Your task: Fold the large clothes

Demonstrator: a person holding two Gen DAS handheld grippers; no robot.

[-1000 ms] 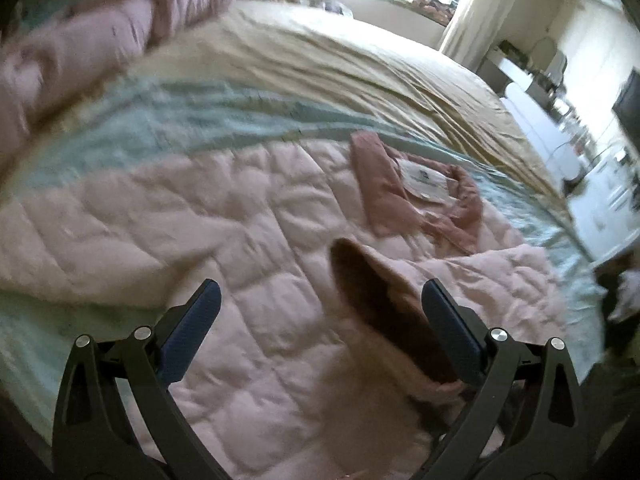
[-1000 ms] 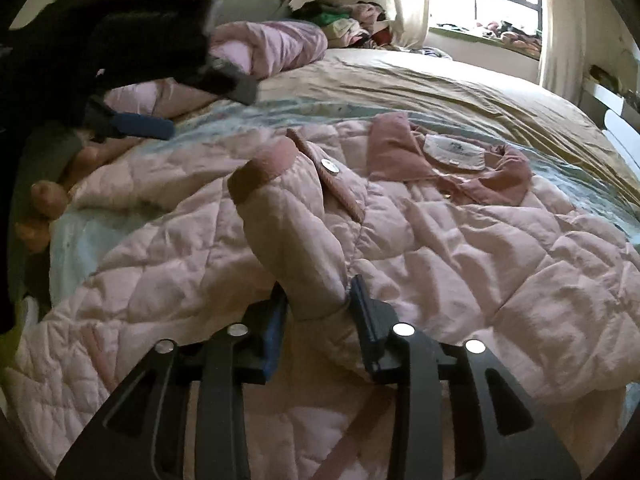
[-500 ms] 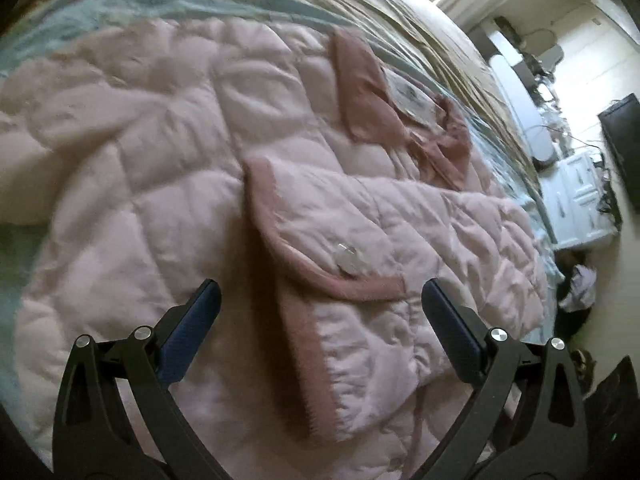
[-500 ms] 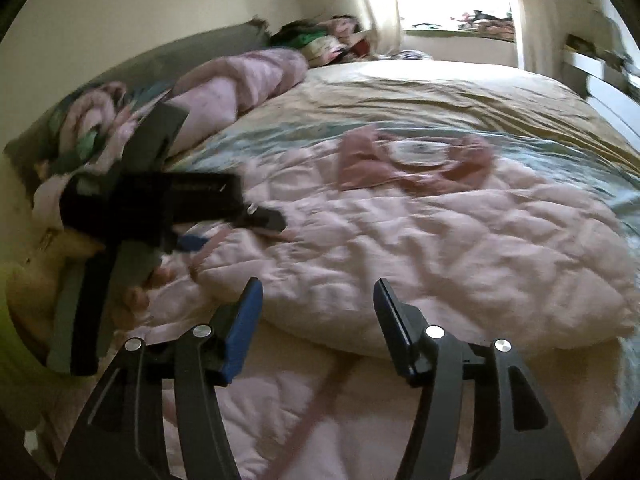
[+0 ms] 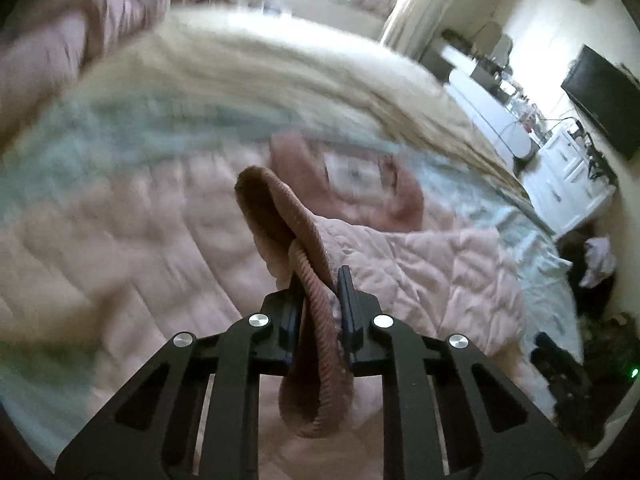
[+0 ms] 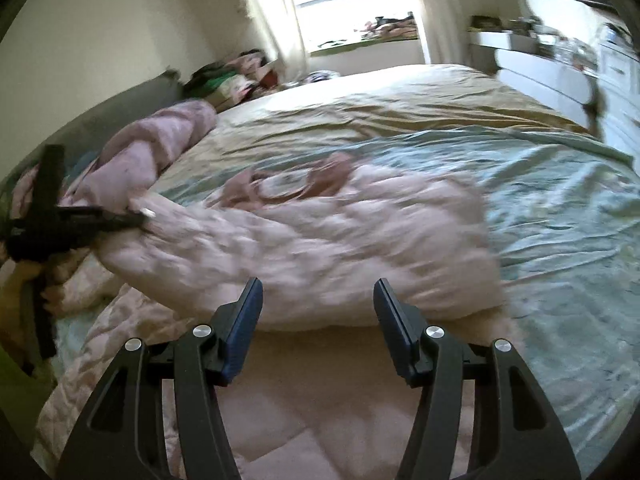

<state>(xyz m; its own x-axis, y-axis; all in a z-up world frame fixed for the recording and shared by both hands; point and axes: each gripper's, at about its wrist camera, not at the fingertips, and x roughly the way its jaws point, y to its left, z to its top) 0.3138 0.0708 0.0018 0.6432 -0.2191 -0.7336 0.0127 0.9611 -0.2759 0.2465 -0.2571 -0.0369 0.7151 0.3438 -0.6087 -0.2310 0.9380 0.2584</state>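
L tongs (image 5: 319,280) clamp ribbed cuff (image 5: 316,292) of pink quilted jacket (image 6: 340,248) on bed (image 6: 560,200); R tongs (image 6: 318,304) open, empty, near bed's front edge.

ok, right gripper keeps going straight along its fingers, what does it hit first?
Most likely the pink quilted jacket: the right gripper is open and empty, with the jacket's folded bulk directly ahead of its fingertips. The blur hides how close it is. The left gripper sits well off that line.
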